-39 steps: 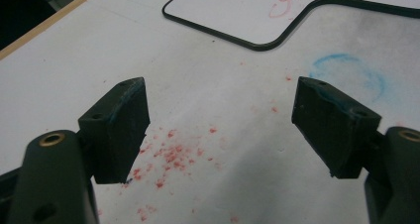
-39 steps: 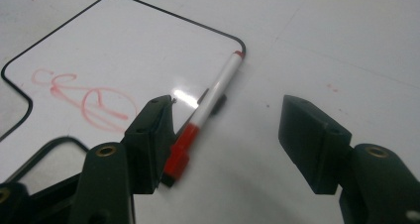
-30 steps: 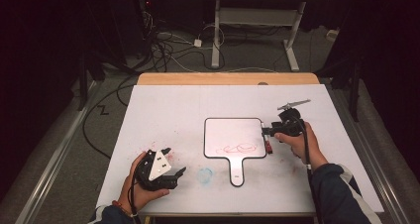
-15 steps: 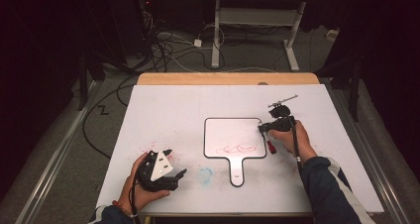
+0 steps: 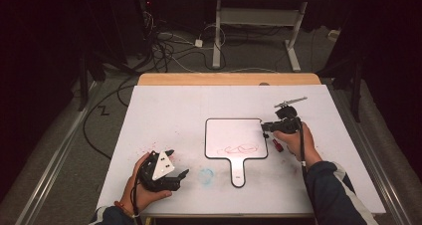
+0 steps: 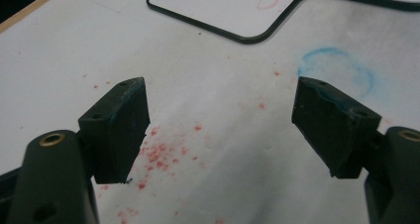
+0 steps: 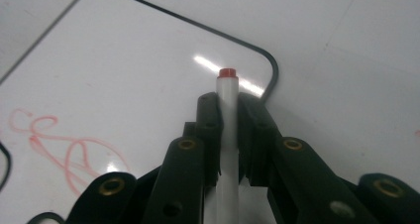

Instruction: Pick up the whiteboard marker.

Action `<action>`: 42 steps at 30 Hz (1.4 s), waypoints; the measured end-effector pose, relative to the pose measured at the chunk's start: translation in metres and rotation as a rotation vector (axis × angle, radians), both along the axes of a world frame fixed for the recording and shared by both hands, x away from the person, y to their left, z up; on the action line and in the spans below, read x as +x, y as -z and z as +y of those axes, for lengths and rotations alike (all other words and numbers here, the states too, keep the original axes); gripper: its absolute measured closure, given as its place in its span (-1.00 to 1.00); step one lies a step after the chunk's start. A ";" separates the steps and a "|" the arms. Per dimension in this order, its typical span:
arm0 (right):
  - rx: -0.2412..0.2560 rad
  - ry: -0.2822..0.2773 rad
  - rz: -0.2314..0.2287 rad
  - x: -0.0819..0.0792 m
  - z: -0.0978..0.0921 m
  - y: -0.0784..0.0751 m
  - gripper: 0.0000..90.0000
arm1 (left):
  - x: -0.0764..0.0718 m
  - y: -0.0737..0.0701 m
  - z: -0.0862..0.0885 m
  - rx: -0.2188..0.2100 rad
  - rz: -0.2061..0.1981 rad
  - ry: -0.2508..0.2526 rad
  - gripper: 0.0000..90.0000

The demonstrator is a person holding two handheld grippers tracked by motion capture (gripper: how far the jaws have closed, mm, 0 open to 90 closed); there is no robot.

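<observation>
Right gripper (image 7: 228, 110) is clamped on a white marker (image 7: 228, 135) — barrel runs straight up between the jaws, red end (image 7: 228, 73) poking out past the tips. In the right gripper view the marker's red end hangs above the near-corner area of the small whiteboard (image 7: 124, 75), close to its black rim; cannot tell if it touches the surface. Red scribble (image 7: 54, 144) sits on the board well to the left of the tip in that view.

High view: right gripper (image 5: 271, 127) is at the right edge of the paddle-shaped whiteboard (image 5: 234, 130), right hand (image 5: 296, 140) behind it. A red cap (image 5: 276, 145) lies on the table just beside the board's right edge, near that hand. Scribble (image 5: 239, 149) is in the lower part of the board; the board's handle (image 5: 238, 172) points toward the person.

Left gripper (image 6: 220, 130) — jaws wide apart, nothing between them. It hovers over the white tabletop (image 6: 74, 45) with red ink specks (image 6: 163, 154) below it and a blue smudged ring (image 6: 337, 70) off toward its right jaw. Board rim shows at the top of that view.

High view puts the left gripper (image 5: 174, 172) at the near-left part of the table (image 5: 174, 105), held in the left hand (image 5: 142, 185), well apart from the board, blue ring (image 5: 205, 174) between them.
</observation>
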State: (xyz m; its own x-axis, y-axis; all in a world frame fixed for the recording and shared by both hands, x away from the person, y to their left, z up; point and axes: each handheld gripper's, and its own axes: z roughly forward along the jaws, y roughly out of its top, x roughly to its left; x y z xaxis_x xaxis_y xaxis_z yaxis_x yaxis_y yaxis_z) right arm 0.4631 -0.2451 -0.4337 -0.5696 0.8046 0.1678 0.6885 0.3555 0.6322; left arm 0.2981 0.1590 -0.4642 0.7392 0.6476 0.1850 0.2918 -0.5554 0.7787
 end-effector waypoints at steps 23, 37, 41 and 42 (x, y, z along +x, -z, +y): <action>0.258 -0.207 -0.356 -0.095 0.068 -0.035 0.82 | 0.047 -0.034 -0.115 -0.375 0.165 0.154 -0.24; 0.306 -0.224 -0.426 -0.110 0.077 -0.034 0.82 | 0.055 -0.029 -0.133 -0.417 0.182 0.199 0.34; 0.298 -0.231 -0.453 -0.114 0.077 -0.035 0.81 | 0.054 -0.029 -0.131 -0.402 0.161 0.192 0.59; 0.294 -0.236 -0.462 -0.114 0.076 -0.036 0.81 | 0.055 -0.028 -0.130 -0.398 0.158 0.183 0.63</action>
